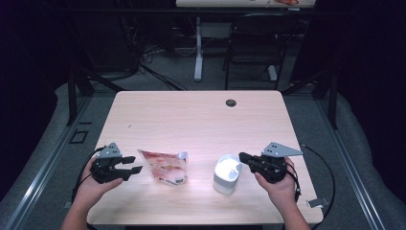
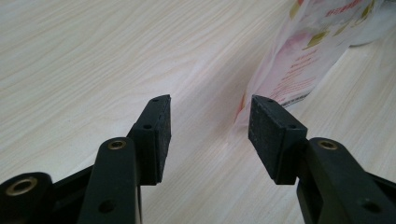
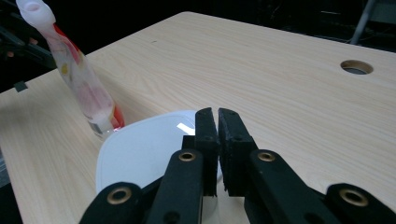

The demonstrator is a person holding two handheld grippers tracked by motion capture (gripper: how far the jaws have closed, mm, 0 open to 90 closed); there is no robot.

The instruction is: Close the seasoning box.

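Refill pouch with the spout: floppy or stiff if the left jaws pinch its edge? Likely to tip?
The pouch looks like thin printed film, so it will probably flex and sag when pinched. It stands narrow and upright with a spout on top, so a side push may well topple it. The glossy film could be slippery.

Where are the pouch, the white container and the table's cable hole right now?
pouch (image 1: 165,166), high view, middle of its printed face.
white container (image 1: 227,173), high view, its lid.
cable hole (image 1: 231,102), high view, centre of the dark opening.

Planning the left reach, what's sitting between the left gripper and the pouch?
Nothing: bare wooden table between the left gripper and the pink refill pouch, clearest in the left gripper view.
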